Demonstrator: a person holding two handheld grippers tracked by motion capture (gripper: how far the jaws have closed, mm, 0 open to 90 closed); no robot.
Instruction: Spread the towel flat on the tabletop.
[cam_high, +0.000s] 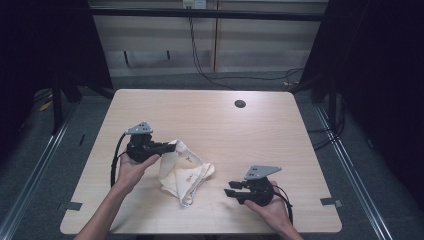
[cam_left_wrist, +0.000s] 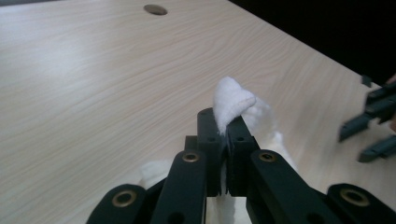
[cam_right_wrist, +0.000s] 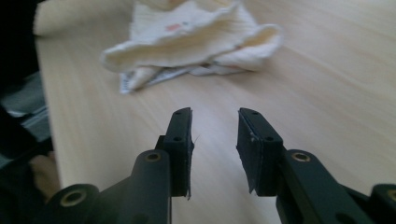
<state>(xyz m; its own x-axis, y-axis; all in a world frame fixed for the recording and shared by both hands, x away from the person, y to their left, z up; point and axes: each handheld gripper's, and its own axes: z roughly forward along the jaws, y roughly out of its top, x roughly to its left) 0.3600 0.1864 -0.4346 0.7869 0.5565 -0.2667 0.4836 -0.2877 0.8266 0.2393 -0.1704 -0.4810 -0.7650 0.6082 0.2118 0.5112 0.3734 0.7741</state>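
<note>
A pale wooden table (cam_high: 210, 120) with rounded corners takes up most of the high view, with a small dark round hole (cam_high: 240, 103) near its far edge. A crumpled cream cloth (cam_high: 186, 171) with small coloured markings lies on the near half of the table, a little left of centre, between the two hands. The person's left hand comes in from the bottom left and holds the left gripper (cam_high: 170, 146) at the cloth's upper left corner. In the left gripper view its black jaws are pressed together on a fold of the white fabric (cam_left_wrist: 231, 101), which bulges out above the tips. The right hand holds the right gripper (cam_high: 229, 189) low over the table, to the right of the cloth and apart from it, pointing toward it. In the right gripper view its jaws stand partly apart with only bare wood between them, and the cloth (cam_right_wrist: 191, 39) lies farther ahead.
</note>
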